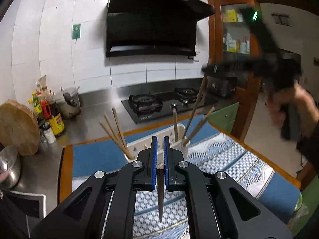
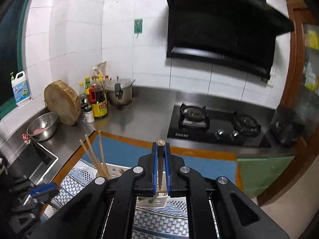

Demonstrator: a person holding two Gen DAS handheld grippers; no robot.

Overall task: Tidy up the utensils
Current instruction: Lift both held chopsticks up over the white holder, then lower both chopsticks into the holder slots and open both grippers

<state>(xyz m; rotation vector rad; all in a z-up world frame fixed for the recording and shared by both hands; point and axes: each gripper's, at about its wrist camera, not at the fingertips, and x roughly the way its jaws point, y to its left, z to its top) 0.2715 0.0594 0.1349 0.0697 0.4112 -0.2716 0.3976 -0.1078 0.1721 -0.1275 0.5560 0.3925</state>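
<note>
both claws carrying one dark chopstick each, mid-transfer to the white utensil holder (image 1: 180,139).
left claw (image 1: 160,139) clamped shut on a chopstick (image 1: 160,191), lower centre of frame, long axis near vertical, tapered tip down over the patterned cloth (image 1: 229,159) on the desk. right claw (image 2: 161,145) likewise shut on its chopstick (image 2: 160,167), butt end up, tip down above the holder. next: likely align tip over a free slot, lower, release.

The right gripper (image 2: 160,149) is clamped on a dark chopstick (image 2: 160,165) standing upright between its blue pads. Directly below it sits a white utensil holder (image 2: 115,172) on a patterned cloth (image 2: 159,221); three pale chopsticks (image 2: 93,157) lean from the holder's left compartment.
</note>
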